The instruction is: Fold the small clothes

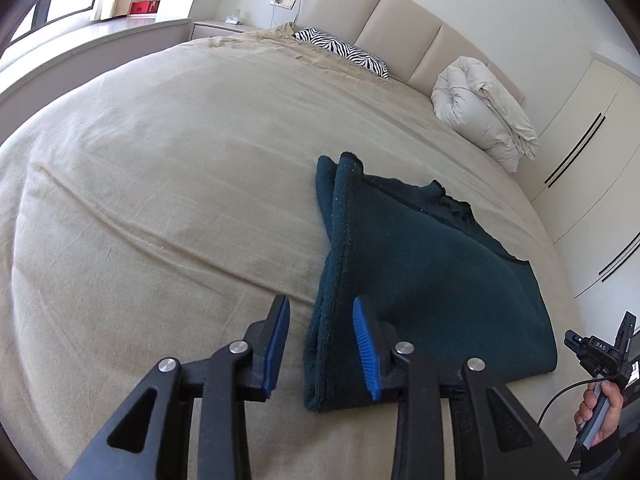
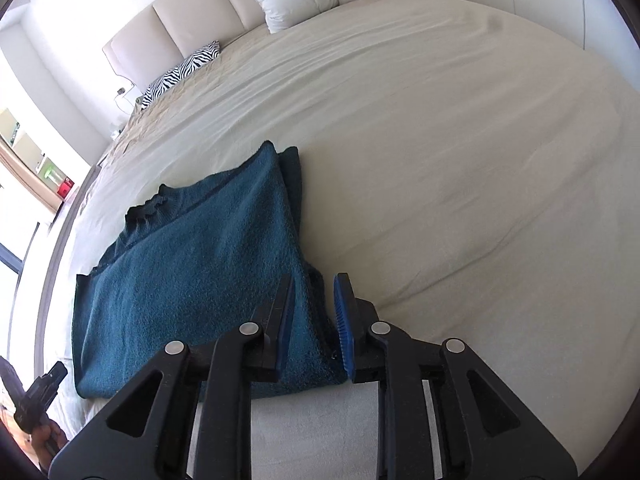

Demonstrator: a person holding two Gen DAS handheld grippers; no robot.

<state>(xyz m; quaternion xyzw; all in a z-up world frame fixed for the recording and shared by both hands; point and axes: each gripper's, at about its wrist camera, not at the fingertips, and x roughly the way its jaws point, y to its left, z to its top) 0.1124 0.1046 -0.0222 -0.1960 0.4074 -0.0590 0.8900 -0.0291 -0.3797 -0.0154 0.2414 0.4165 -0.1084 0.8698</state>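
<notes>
Now the folded teal sweater (image 1: 420, 264) lies flat between left tool (image 1: 320, 344) and right tool (image 2: 316, 320), both parted.

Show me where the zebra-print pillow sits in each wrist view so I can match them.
Left wrist: zebra-print pillow upper centre, against the beige headboard.
Right wrist: zebra-print pillow upper left, against the headboard.
Shared landmark: the folded teal sweater on the bed.
</notes>
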